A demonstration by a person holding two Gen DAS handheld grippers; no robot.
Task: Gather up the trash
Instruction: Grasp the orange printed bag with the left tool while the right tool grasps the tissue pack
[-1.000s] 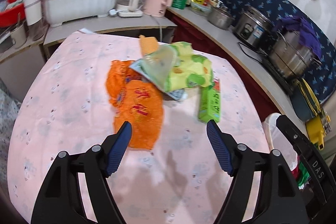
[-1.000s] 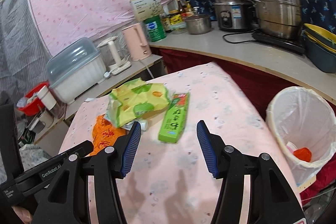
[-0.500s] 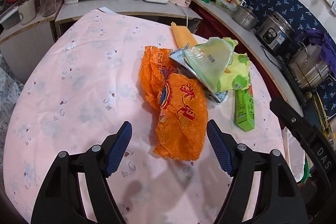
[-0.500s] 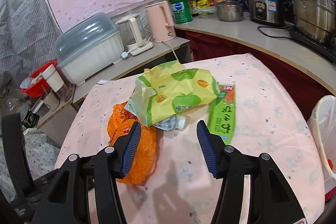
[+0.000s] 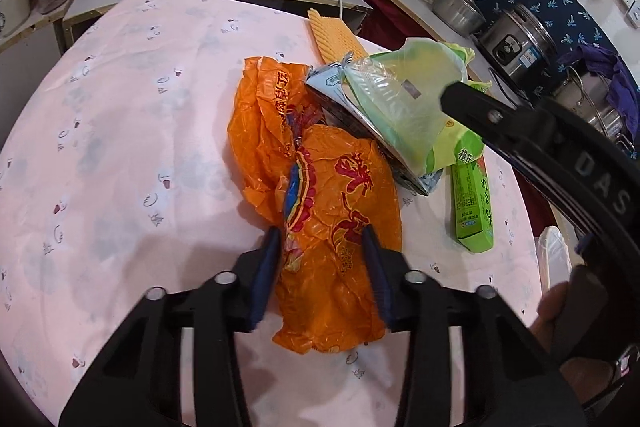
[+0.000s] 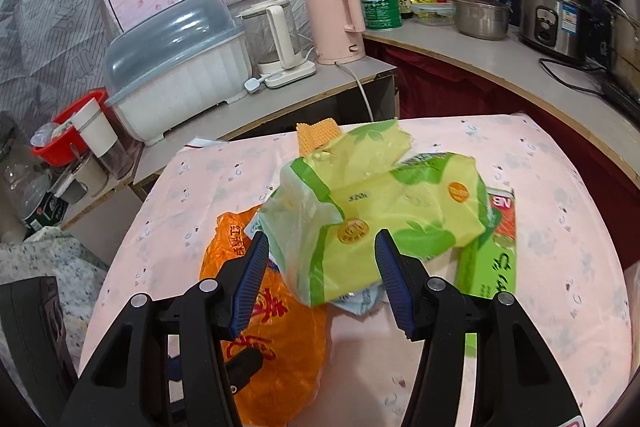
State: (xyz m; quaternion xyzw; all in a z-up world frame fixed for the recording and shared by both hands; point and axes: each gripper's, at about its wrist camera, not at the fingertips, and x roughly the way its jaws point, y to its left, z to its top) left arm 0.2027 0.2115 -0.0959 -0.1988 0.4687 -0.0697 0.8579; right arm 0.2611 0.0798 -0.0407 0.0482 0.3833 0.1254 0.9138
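A crumpled orange plastic bag (image 5: pixel 320 195) lies on the pink tablecloth (image 5: pixel 120 147). My left gripper (image 5: pixel 322 247) has its fingers down on both sides of the bag's near end, closing on it. A yellow-green wrapper (image 6: pixel 384 203) lies on top of the trash pile, with a green box (image 6: pixel 490 267) beside it. My right gripper (image 6: pixel 322 259) is open, its fingers on either side of the wrapper's near end. The orange bag also shows in the right wrist view (image 6: pixel 276 339).
A yellow waffle-textured piece (image 5: pixel 334 37) lies at the table's far edge. A white-lined bin (image 5: pixel 554 259) stands off the table's right side. Behind are a counter with a pink kettle (image 6: pixel 338 23), a dish box (image 6: pixel 176 63), pots and a rice cooker (image 6: pixel 554 15).
Both grippers moved forward and down to the trash pile. The left fingers narrowed around the orange bag. The right fingers now straddle the yellow-green wrapper.
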